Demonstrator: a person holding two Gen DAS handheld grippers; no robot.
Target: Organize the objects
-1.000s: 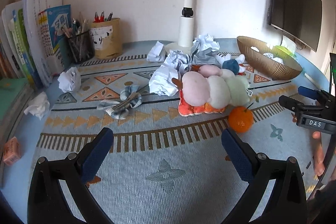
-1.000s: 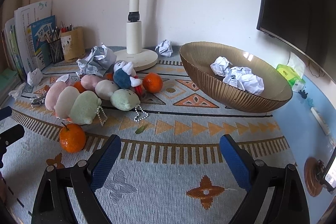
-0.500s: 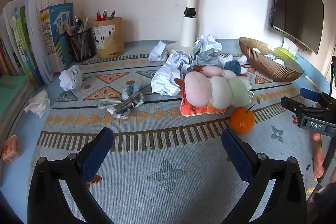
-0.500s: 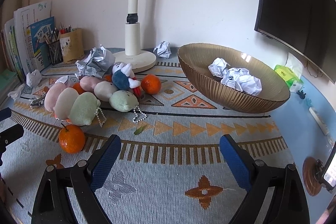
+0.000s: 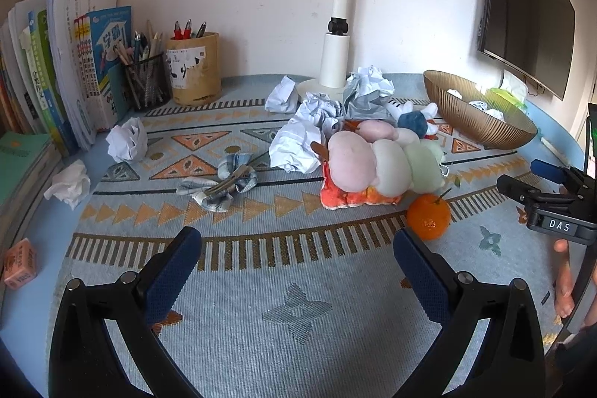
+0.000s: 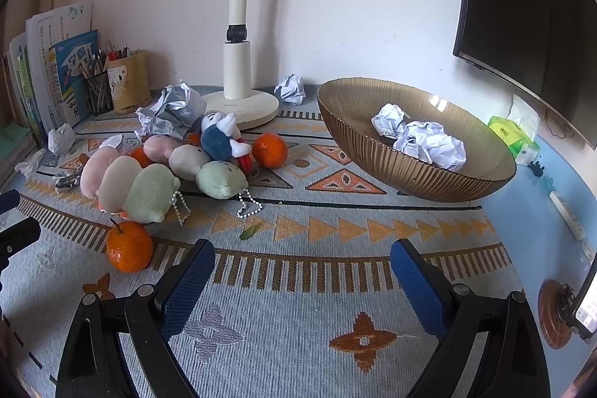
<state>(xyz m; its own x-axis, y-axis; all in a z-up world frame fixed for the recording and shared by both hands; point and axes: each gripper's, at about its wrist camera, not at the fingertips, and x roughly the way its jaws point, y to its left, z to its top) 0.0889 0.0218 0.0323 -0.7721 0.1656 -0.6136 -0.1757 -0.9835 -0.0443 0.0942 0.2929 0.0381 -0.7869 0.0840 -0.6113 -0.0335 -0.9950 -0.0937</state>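
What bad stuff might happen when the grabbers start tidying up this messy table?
The near orange is round and sits right beside the plush toys, so a nudge might send it rolling. The bead chain trailing from the green plush could snag and drag the pile. The bowl looks tilted with crumpled paper inside; a bump at its rim might tip it.

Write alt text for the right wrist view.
Open right gripper hovers empty above a patterned mat. Ahead, a gold bowl holds crumpled paper balls; to its left lie plush toys and two oranges, the nearest beside the left finger.
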